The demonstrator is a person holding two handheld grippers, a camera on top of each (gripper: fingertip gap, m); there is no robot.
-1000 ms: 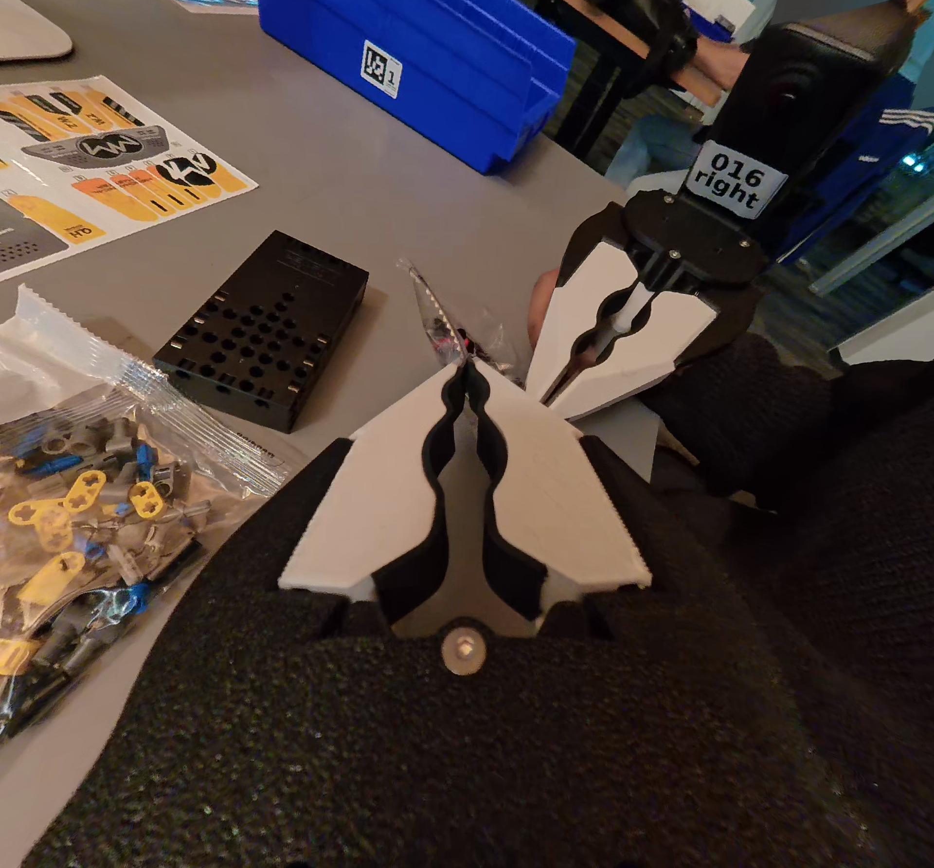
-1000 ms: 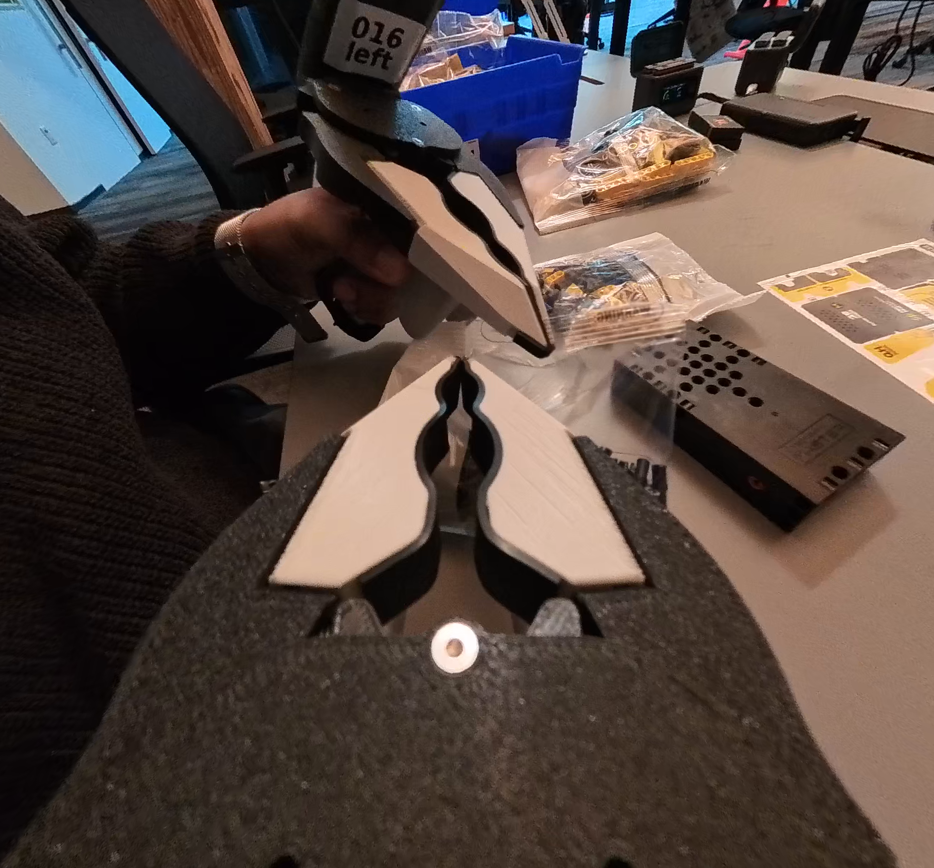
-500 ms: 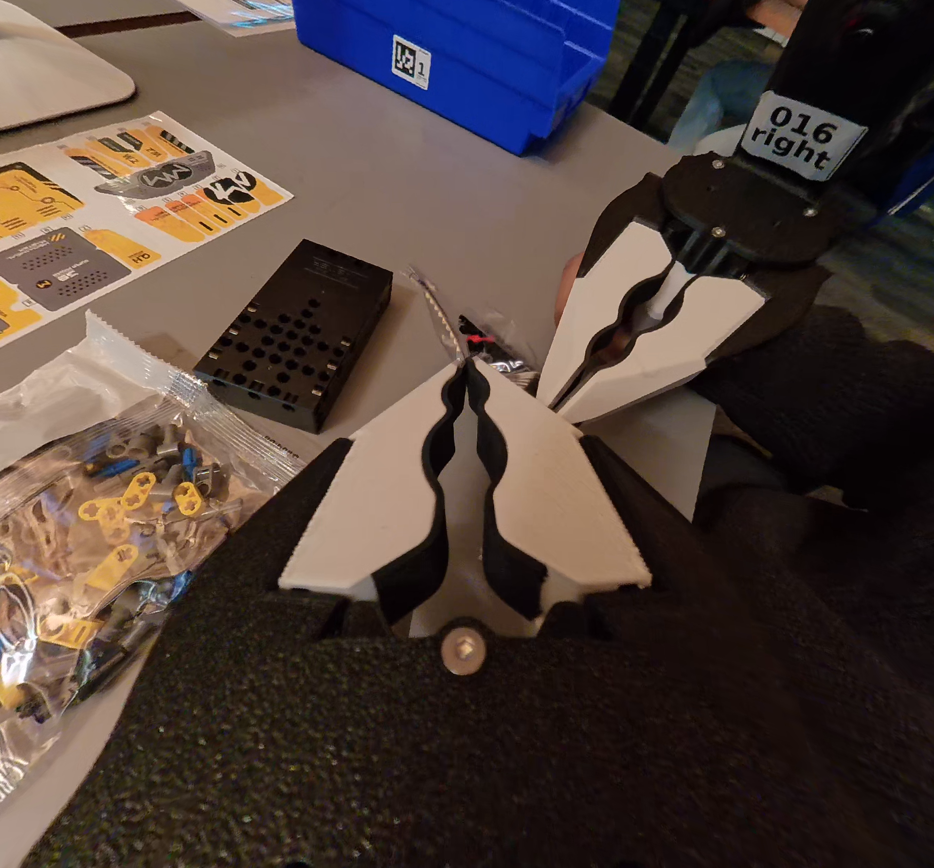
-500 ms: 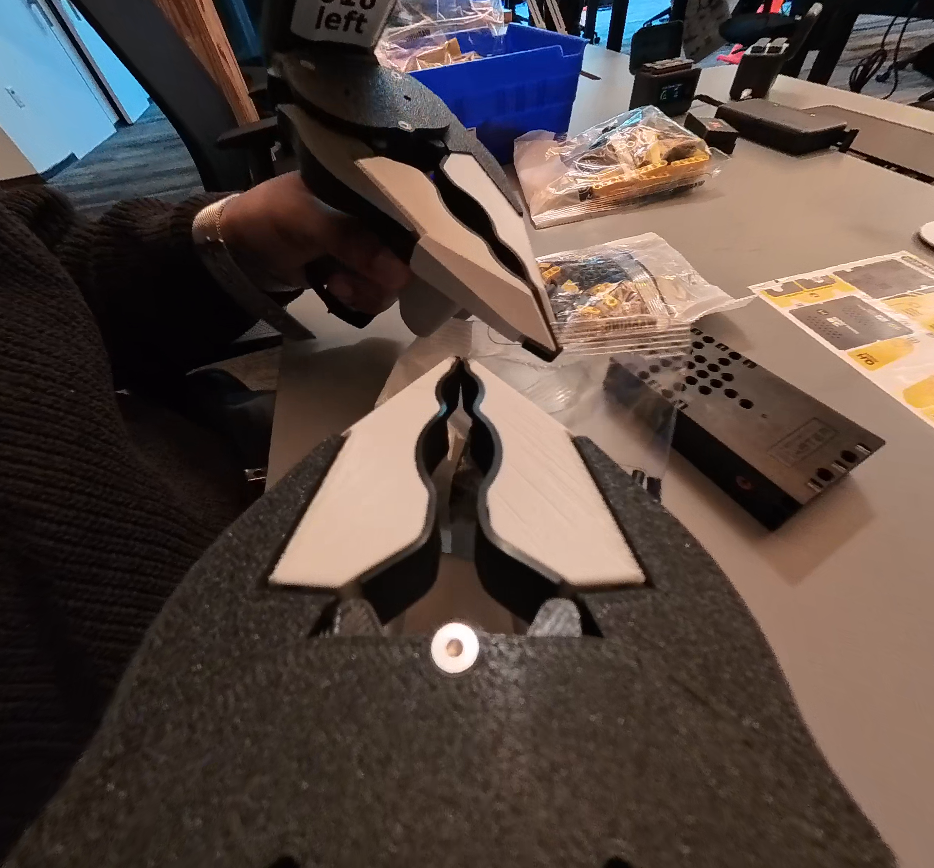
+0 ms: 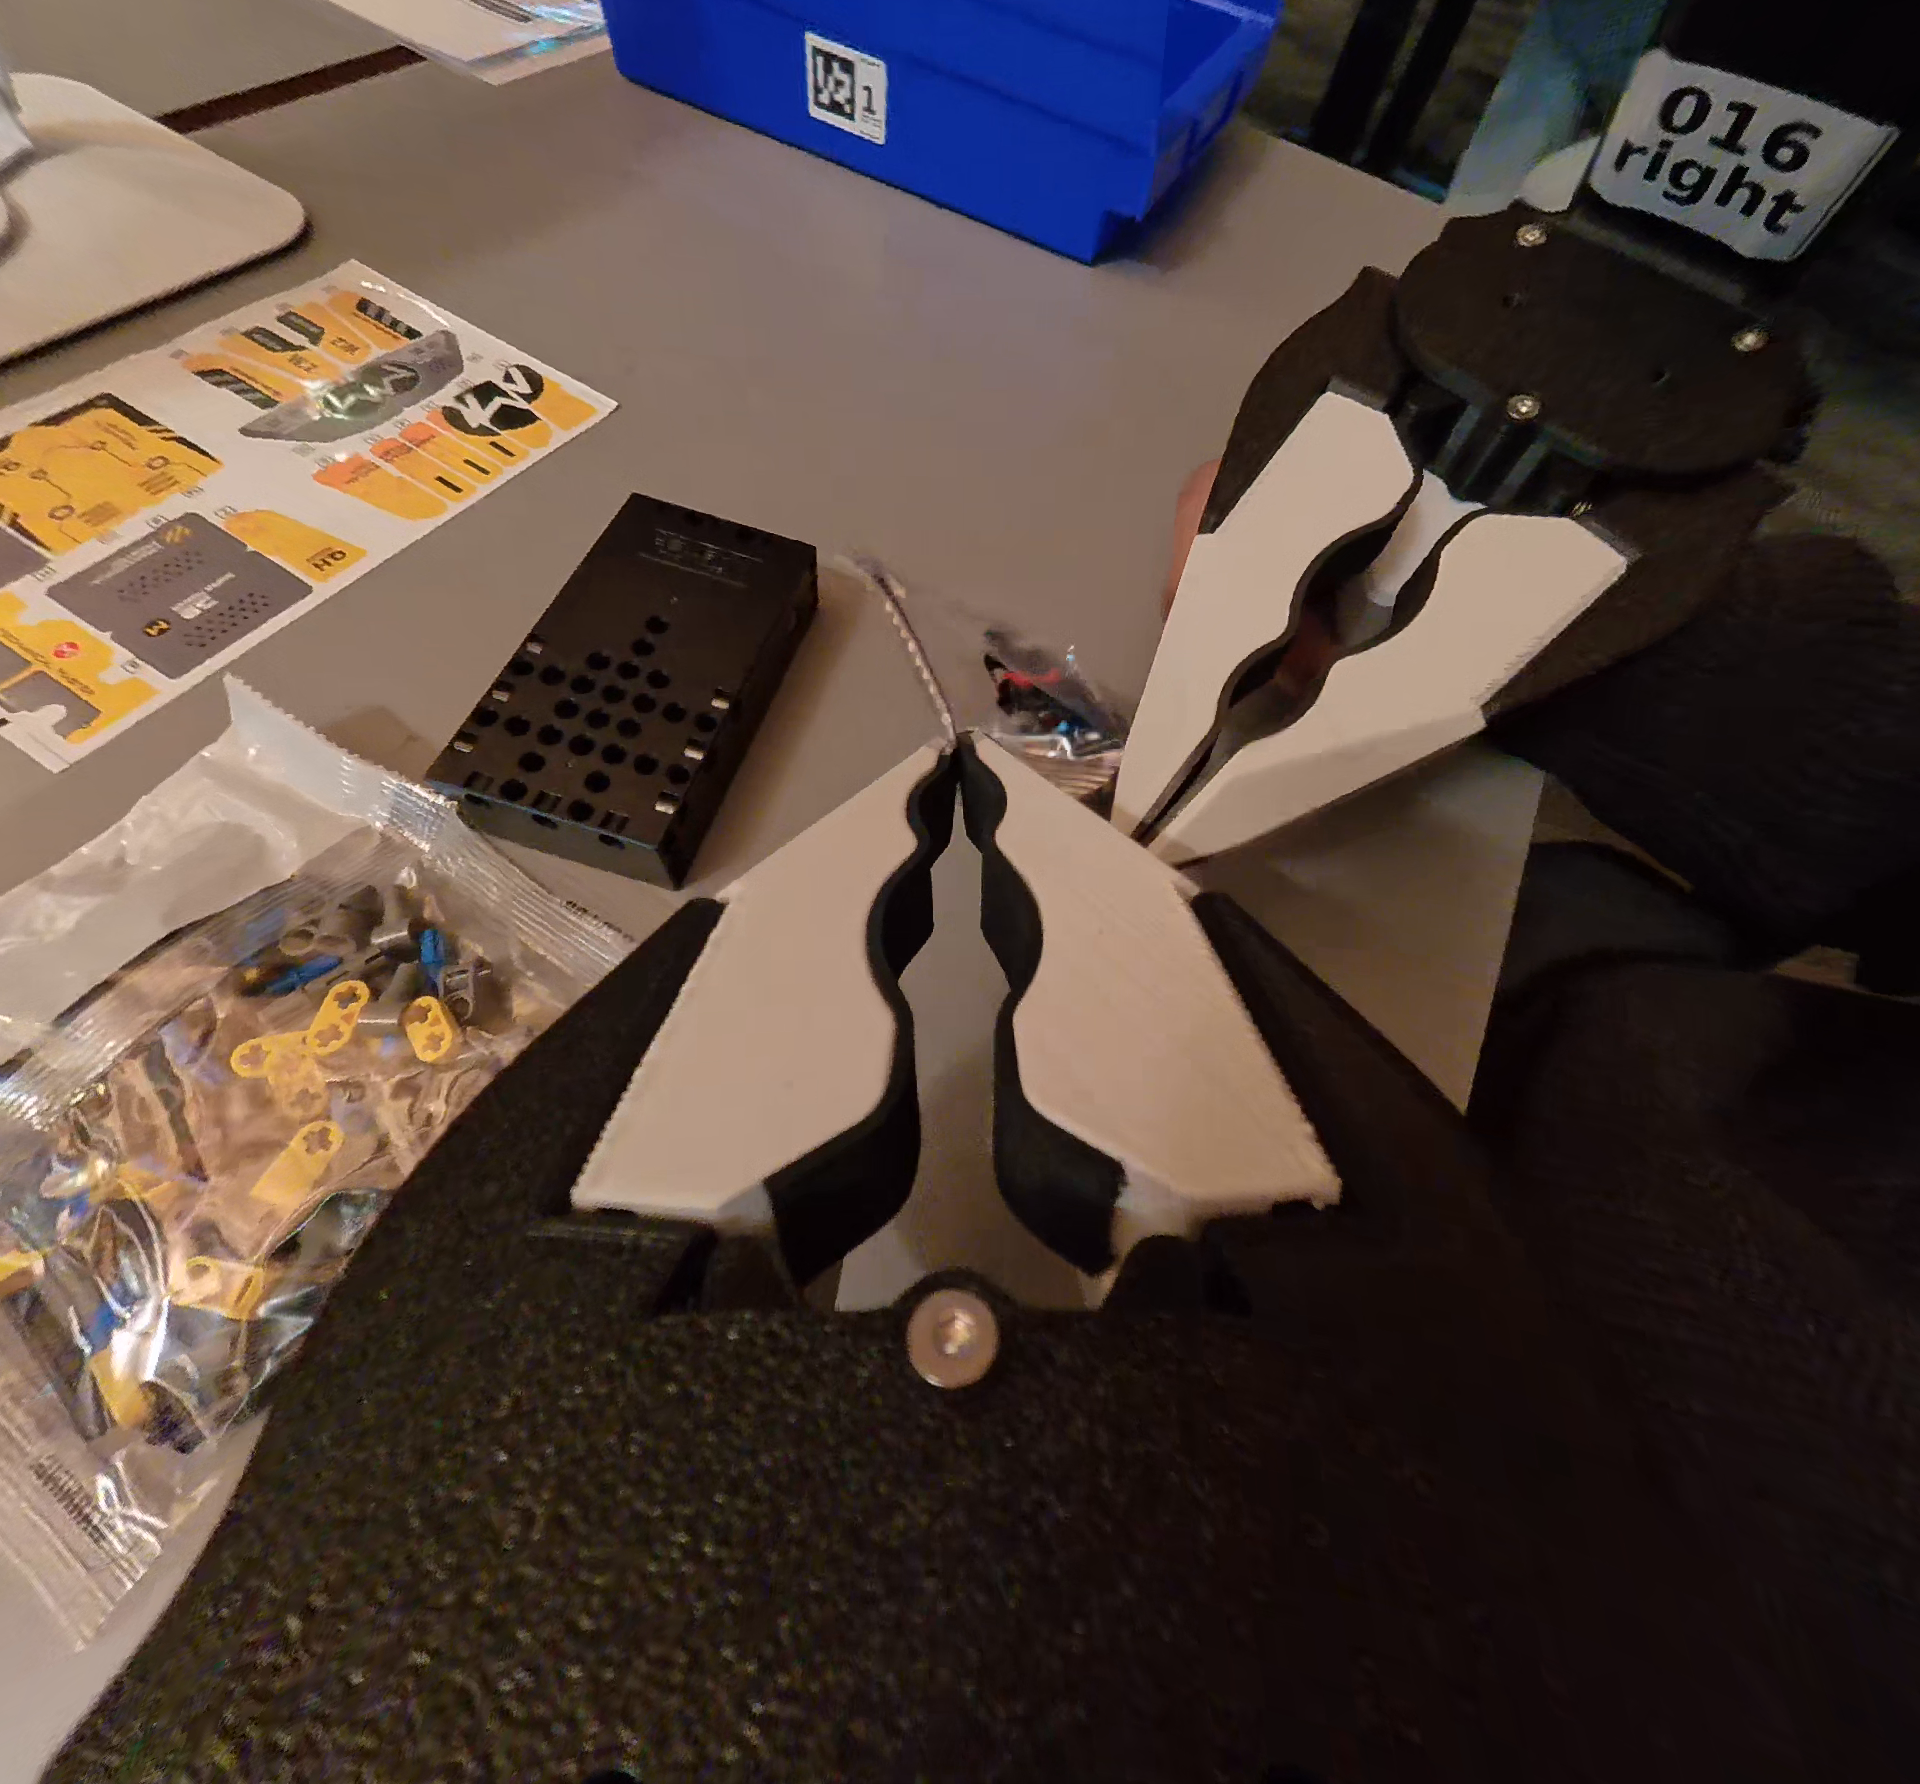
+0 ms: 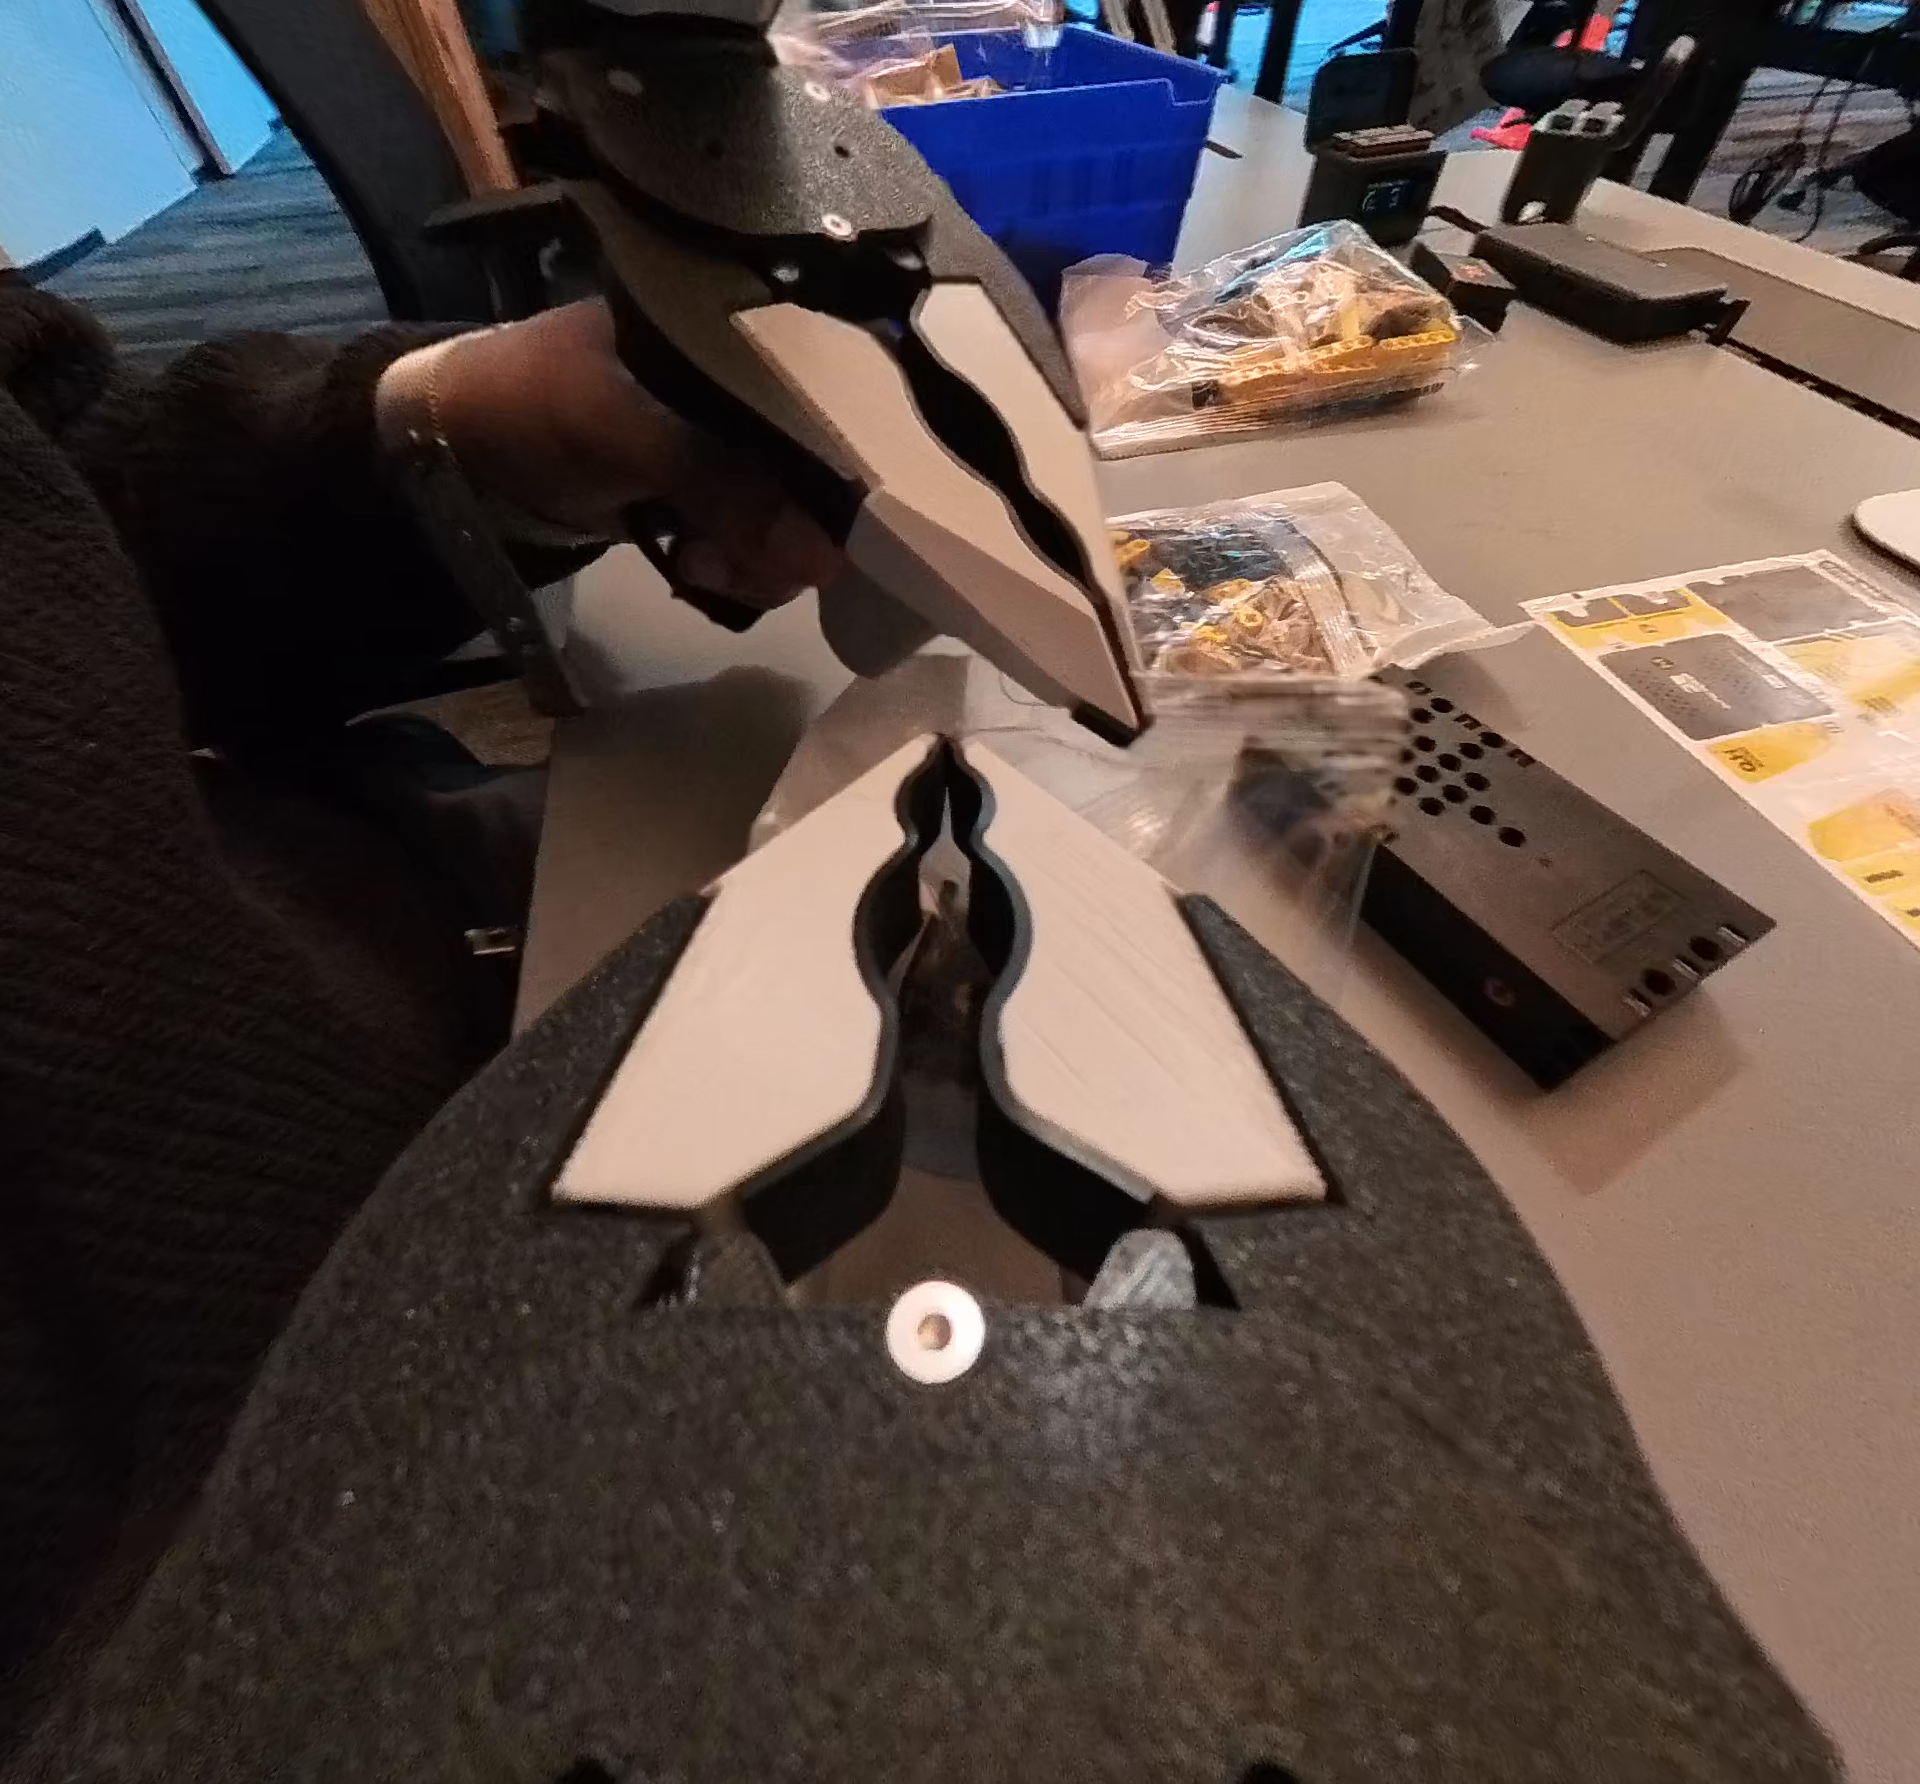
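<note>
A small clear plastic bag (image 5: 1023,695) with small dark parts hangs between both grippers just above the grey table (image 5: 831,363). My left gripper (image 5: 958,747) is shut on the bag's serrated top edge. My right gripper (image 6: 948,749) is shut on the same bag at its other side; it also shows in the left wrist view (image 5: 1148,830), tips close to the left gripper's. In the right wrist view the bag (image 6: 1226,778) stretches rightward from the left gripper (image 6: 1117,721). A black perforated box (image 5: 634,716) lies flat on the table just beyond the bag.
A larger bag of yellow, blue and grey parts (image 5: 239,1069) lies at the left. A sticker sheet (image 5: 260,467) lies beyond it. A blue bin (image 5: 935,20) stands at the back. Another bag of yellow parts (image 6: 1278,342) and black devices (image 6: 1600,280) lie farther off. My left and right fingertips are right by each other.
Both grippers, still shut on the small bag, have drawn back and tilted slightly; the bag is pulled more taut and shows more of its contents.
</note>
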